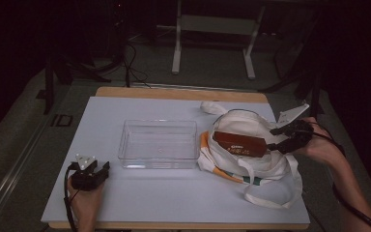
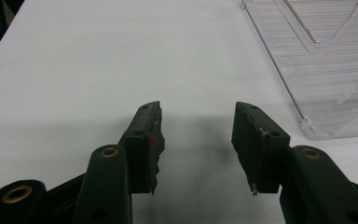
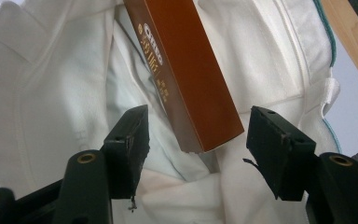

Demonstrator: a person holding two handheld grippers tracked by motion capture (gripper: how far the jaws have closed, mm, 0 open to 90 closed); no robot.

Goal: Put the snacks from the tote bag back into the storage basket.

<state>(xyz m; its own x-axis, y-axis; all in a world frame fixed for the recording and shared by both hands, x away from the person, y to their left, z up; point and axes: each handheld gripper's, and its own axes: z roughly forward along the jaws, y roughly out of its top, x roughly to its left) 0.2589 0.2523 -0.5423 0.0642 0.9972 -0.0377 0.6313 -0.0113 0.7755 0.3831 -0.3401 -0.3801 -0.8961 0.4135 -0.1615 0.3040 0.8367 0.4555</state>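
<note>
left hand-held gripper – wide, empty | right hand-held gripper – wide, flanking brown box on bag

My high view is dim, its surroundings nearly black; only the table catches soft overhead light. Both gripper views are brighter, with faint shadows under the jaws. The tub shows mild glare.
</note>
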